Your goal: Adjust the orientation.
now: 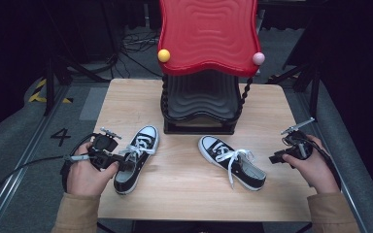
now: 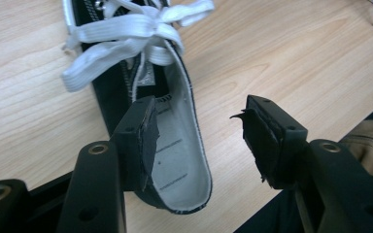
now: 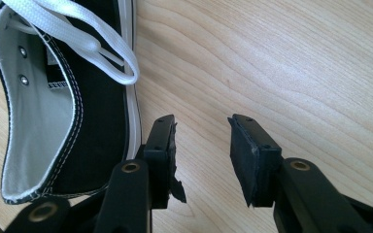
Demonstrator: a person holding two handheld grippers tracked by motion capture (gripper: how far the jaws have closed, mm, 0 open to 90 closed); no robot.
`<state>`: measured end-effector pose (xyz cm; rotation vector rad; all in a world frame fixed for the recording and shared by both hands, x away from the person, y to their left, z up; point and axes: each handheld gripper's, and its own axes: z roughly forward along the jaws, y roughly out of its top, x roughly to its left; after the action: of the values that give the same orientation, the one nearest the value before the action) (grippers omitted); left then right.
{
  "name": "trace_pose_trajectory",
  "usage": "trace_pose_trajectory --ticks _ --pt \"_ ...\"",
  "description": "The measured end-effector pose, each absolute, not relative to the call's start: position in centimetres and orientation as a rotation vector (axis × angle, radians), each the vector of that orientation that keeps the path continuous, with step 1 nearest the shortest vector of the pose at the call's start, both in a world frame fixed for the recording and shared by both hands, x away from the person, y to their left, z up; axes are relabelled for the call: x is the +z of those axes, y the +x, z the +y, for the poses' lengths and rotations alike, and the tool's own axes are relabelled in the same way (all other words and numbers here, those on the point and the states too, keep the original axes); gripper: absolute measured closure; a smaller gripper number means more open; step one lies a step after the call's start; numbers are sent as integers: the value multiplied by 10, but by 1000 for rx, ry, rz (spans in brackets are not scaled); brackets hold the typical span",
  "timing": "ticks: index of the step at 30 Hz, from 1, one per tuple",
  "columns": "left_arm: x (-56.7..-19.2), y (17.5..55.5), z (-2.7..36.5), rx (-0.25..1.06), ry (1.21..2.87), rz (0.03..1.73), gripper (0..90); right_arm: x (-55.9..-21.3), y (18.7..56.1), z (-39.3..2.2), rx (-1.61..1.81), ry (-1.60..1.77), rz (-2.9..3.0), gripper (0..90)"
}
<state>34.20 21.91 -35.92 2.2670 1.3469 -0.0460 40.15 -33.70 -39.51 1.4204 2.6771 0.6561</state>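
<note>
While the person sat at the near edge of the desk (image 1: 184,199), each hand held a claw beside one of two black sneakers with white laces. The left claw (image 1: 124,164) sat at the heel end of the left shoe (image 1: 137,158), which lay on the desk's left half with its white toe pointing away towards the rack (image 1: 201,104). Seen along that claw (image 2: 199,141), its jaws stood apart: one pad sat at the heel collar, touching or nearly touching it, with the grey insole showing just beside it, while the other jaw hung over bare wood, clear of the shoe, so nothing was clamped. The right shoe (image 1: 230,161) lay right of centre, toe angled up and left, its loose laces trailing over the side. The right claw (image 1: 278,158) was held near the desk's right edge, apart from that shoe in the high view. Along its own jaws (image 3: 201,155), they stood apart over bare wood with nothing between them, and the shoe's (image 3: 63,107) heel and side lay just beside the left jaw; whether they touched I couldn't tell. Behind both shoes stood a black tiered rack with a red wavy top (image 1: 209,34), a yellow ball (image 1: 163,55) and a pink one (image 1: 258,58) at its front corners.
</note>
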Motion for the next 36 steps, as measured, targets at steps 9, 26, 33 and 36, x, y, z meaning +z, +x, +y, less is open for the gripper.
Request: trace_pose_trajectory --ticks 9,26,33,36 --pt "-367 346 203 -139 2334 1328 447 -397 402 -334 656 1416 2688 611" --pt "-396 358 190 -145 2389 1403 412 -401 402 -330 635 1403 2709 594" --pt "-408 363 187 -167 2376 1416 416 -403 402 -330 629 1405 2710 589" --pt "-411 364 186 -134 2363 1435 429 -404 402 -329 626 1405 2713 588"
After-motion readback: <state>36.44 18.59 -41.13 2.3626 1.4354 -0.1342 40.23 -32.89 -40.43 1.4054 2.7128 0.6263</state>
